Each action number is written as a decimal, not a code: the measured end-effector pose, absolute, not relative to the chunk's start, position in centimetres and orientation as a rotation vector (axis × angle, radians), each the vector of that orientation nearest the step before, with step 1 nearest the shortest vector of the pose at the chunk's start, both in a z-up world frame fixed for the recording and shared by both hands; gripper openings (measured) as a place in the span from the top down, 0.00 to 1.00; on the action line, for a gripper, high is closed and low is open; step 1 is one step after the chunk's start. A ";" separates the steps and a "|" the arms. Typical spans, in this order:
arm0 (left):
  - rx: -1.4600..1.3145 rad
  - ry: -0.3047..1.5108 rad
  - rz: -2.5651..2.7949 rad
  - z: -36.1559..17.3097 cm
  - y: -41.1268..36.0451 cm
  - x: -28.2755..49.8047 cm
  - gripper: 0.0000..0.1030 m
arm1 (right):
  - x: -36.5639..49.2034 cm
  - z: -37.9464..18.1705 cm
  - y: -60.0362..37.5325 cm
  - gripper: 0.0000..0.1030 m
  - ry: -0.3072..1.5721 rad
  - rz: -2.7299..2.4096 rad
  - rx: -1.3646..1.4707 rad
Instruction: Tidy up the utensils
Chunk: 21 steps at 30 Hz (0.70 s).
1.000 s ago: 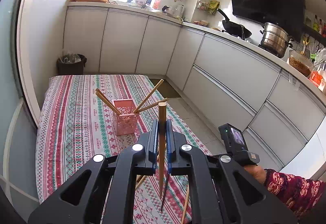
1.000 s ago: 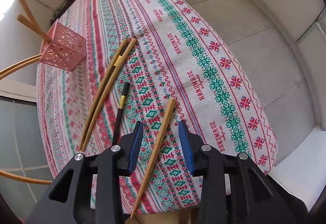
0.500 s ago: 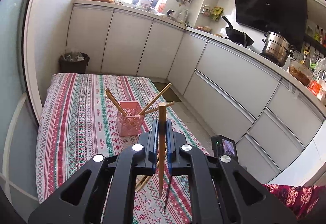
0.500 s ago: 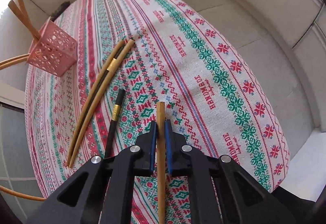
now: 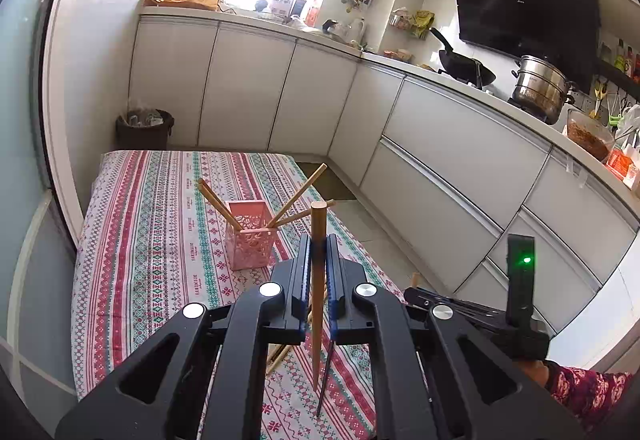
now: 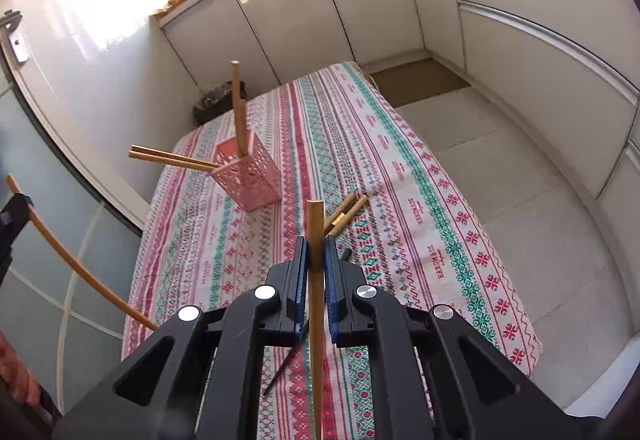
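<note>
Each gripper clamps one light-brown wooden chopstick upright between its blue-padded fingers. In the left wrist view, the left gripper point(image 5: 319, 252) holds its chopstick point(image 5: 318, 240) at lower centre, the flat round top above the jaws. In the right wrist view, the right gripper point(image 6: 316, 252) pinches a second chopstick point(image 6: 315, 224) the same way. A pink perforated holder point(image 6: 248, 176) stands left of centre on the striped tablecloth point(image 6: 400, 200), with several chopsticks leaning out. More loose chopsticks point(image 6: 346, 214) lie just beyond the fingers.

Pink lattice holder point(image 5: 250, 238) stands on red-green-white striped tablecloth point(image 5: 152, 240).
</note>
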<state>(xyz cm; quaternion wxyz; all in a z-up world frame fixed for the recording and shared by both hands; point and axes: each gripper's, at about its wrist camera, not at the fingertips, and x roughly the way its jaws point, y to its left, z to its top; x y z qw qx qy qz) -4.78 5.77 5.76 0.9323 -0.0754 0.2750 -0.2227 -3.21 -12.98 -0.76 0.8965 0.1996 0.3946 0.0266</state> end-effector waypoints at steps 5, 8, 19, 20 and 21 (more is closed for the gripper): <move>-0.154 0.544 -0.426 6.9 5.9 -4.0 0.94 | -3.4 4.3 -12.6 0.92 0.692 0.122 0.409; -0.143 0.521 -0.414 8.2 5.5 -3.2 0.94 | -2.8 7.5 -12.3 0.92 0.619 0.160 0.411; -0.125 0.386 -0.370 13.4 5.7 -0.2 0.94 | 2.6 13.6 -11.5 0.92 0.480 0.215 0.387; -0.131 0.379 -0.372 13.6 5.8 0.0 0.94 | 2.8 13.1 -11.8 0.92 0.499 0.210 0.386; -0.139 0.374 -0.374 13.8 5.9 0.1 0.94 | 2.9 12.4 -12.0 0.92 0.525 0.201 0.390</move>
